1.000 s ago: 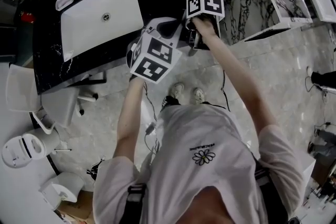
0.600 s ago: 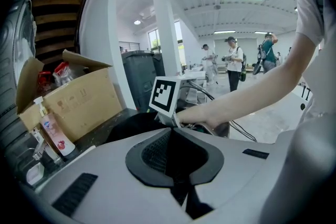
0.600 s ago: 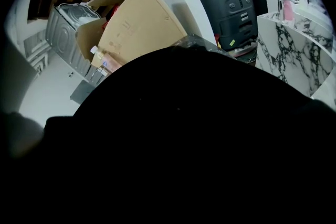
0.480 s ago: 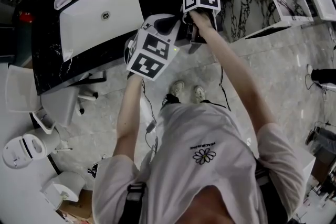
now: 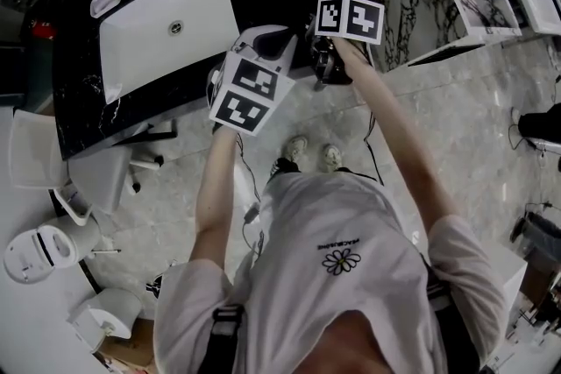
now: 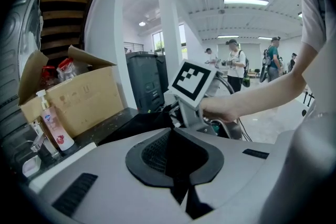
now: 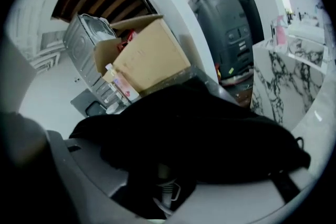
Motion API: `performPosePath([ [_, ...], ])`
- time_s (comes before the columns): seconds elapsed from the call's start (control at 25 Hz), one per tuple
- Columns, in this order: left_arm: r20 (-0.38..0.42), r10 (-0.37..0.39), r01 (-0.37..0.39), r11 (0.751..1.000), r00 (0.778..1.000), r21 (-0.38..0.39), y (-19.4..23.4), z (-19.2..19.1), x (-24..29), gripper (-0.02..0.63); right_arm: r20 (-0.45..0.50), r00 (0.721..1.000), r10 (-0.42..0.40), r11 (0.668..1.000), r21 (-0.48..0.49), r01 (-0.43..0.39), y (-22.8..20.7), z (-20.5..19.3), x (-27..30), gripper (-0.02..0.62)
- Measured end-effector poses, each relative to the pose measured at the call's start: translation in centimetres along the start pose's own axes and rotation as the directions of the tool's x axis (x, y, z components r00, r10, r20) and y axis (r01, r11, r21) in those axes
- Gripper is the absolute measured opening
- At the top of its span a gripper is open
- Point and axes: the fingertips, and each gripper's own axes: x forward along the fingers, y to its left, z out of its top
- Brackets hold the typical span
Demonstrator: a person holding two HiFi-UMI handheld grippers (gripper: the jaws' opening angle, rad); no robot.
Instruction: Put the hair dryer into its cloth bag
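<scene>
Left gripper view: cloth bag (image 6: 181,165) between fingers (image 6: 100,170).

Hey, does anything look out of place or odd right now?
One thing: a pale ribbed cord hangs out beneath the black cloth bag in the right gripper view, rather than being tucked inside.

Black cloth bag (image 7: 210,128), grey claws, black veined worktop (image 5: 79,105).
The worktop is black with thin white veining, and its sink (image 5: 166,13) is plain white. The left claw (image 6: 176,152) and right claw (image 7: 165,170) are matte grey, the left with black ribbed pads. The marker cubes (image 5: 349,17) show black squares on white. The cardboard box (image 6: 84,97) is tan, the bottle (image 6: 52,128) pale with a pink-red label. The floor (image 5: 473,118) is pale grey marble, the cabinet (image 5: 429,4) white with black veins. The T-shirt (image 5: 342,223) is white with a daisy print.
</scene>
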Motion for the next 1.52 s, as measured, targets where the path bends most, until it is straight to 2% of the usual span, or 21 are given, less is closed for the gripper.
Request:
performPosePath([
  [0.2, 0.015, -0.014, 0.013, 1.0, 1.0, 0.019, -0.8, 0.3, -0.2, 0.025, 0.127, 0.992, 0.02, 0.997, -0.071, -0.011, 0.2, 1.0, -3.5, 0.247],
  [0.52, -0.011, -0.058, 0.059, 0.995, 0.998, 0.084, -2.6, -0.9, 0.1, 0.025, 0.178, 0.984, 0.008, 0.99, -0.14, 0.017, -1.0, -0.4, -7.2, 0.247],
  [0.76, -0.071, -0.056, 0.062, 0.995, 0.996, 0.081, -3.2, -2.7, 0.5, 0.025, 0.173, 0.984, 0.044, 0.985, -0.171, -0.014, -1.1, -2.0, -9.3, 0.247],
  [1.04, -0.099, -0.075, 0.084, 0.992, 0.992, 0.096, -4.6, -4.0, 0.8, 0.025, 0.148, 0.986, 0.074, 0.984, -0.172, -0.048, -1.4, -4.7, -12.1, 0.247],
  [1.52, -0.188, -0.099, 0.118, 0.989, 0.977, 0.092, -5.9, -8.0, 2.5, 0.025, 0.12, 0.993, -0.002, 0.981, -0.192, 0.025, -3.3, -8.4, -13.7, 0.245],
])
